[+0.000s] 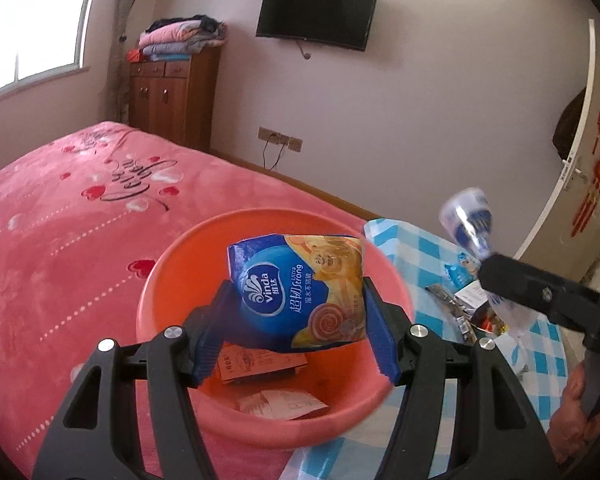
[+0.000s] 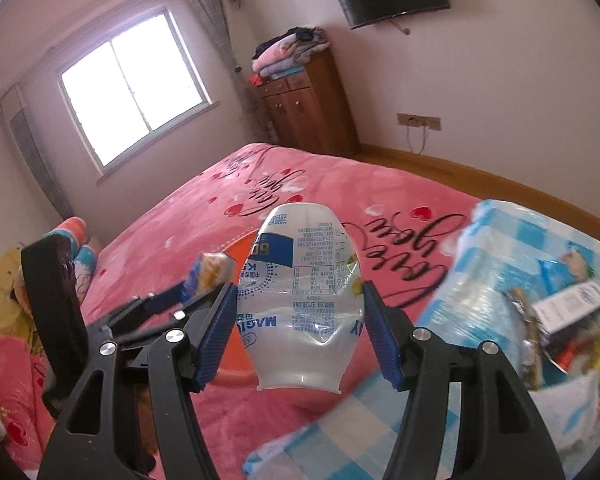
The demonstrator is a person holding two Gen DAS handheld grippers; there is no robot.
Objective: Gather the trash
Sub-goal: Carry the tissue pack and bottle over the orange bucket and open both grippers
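Observation:
My left gripper [image 1: 296, 300] is shut on a blue Vinda tissue pack [image 1: 300, 292] and holds it above an orange plastic basin [image 1: 160, 280] on the bed. Paper scraps [image 1: 280, 404] lie in the basin's bottom. My right gripper [image 2: 300, 320] is shut on a crushed clear plastic bottle [image 2: 304, 300] with a blue and white label, held over the bed. In the left wrist view the right gripper [image 1: 496, 280] and its bottle [image 1: 468, 220] hang to the right of the basin. In the right wrist view the left gripper's fingers [image 2: 172, 300] and the tissue pack [image 2: 214, 272] show at the left.
A blue checked cloth [image 1: 412, 248] lies right of the basin with several wrappers and a small box [image 2: 572, 304] on it. The pink blanket [image 1: 60, 240] covers the bed. A wooden cabinet [image 1: 172, 92], a wall television [image 1: 318, 14] and a door [image 1: 588, 128] stand beyond.

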